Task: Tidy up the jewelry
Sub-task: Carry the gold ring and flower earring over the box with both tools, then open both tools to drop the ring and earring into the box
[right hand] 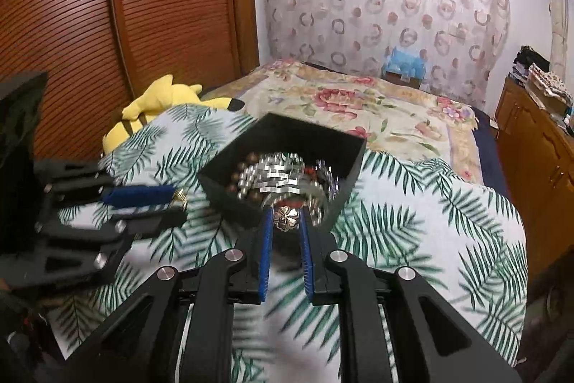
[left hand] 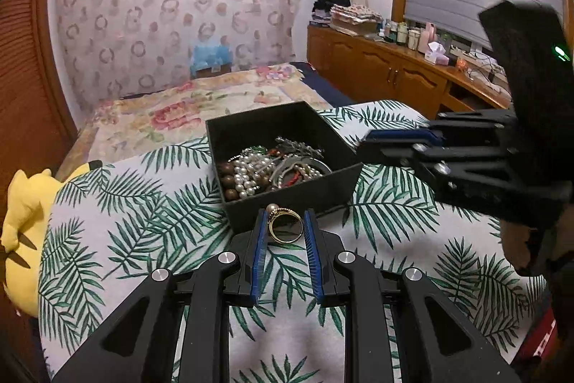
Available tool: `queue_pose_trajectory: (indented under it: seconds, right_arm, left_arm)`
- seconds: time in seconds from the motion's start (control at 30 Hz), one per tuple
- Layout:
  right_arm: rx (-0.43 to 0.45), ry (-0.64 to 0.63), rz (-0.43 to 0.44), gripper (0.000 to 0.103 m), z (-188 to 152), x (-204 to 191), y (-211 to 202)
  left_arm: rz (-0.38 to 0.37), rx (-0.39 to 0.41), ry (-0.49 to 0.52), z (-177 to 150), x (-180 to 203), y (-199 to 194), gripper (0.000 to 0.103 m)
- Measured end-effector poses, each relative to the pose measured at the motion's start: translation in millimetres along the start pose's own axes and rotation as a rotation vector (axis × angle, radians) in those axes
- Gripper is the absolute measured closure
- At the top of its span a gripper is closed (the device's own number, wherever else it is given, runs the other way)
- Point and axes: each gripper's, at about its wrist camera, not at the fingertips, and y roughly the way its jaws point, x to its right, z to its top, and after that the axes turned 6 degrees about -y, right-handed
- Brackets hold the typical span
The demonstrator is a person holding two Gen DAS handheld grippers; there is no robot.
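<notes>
While most of the jewelry lay heaped in the black box (left hand: 287,146) on the leaf-print cloth (left hand: 143,203), the left gripper (left hand: 286,225), nearly closed, pinched a gold pearl ring (left hand: 285,225) just before the box. Further right, the right gripper (right hand: 285,219) gripped a flower-shaped piece (right hand: 286,219) at the box's near wall. Sorting looked barely begun.

Can't untangle the jewelry heap in the black box (left hand: 287,192): near wall hides the front of the pile, and in the right wrist view the beads smear into silver streaks. Flower-shaped piece (right hand: 286,220) clamped in the right gripper (right hand: 286,221), lower part hidden between the pads. Yellow plush toy (left hand: 25,225) cut off at the left edge. Far dresser bottles (left hand: 405,33) too small to read.
</notes>
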Motion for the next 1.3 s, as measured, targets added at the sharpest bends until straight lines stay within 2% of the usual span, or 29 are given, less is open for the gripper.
queue_pose_trajectory:
  seconds: [0.33, 0.43, 0.53, 1.13, 1.3]
  right_arm:
    - [0.001, 0.052, 0.018, 0.086, 17.5, 10.7, 27.0]
    - [0.001, 0.060, 0.008, 0.079, 20.8, 13.6, 30.7]
    - [0.002, 0.063, 0.001, 0.078, 20.1, 16.1, 29.7]
    - [0.010, 0.114, -0.037, 0.078, -19.0, 35.3, 1.7]
    - [0.028, 0.125, -0.045, 0.074, -22.0, 37.7, -6.5]
  left_arm:
    - [0.013, 0.013, -0.009, 5.0, -8.5, -3.1, 0.084]
    - [0.016, 0.016, -0.008, 8.0, -9.7, -1.9, 0.084]
    - [0.023, 0.015, -0.002, 12.7, -10.0, 2.2, 0.084]
    - [0.056, -0.024, 0.005, 46.4, -12.9, 50.6, 0.084]
    - [0.083, -0.033, -0.003, 58.6, -17.8, 62.6, 0.084]
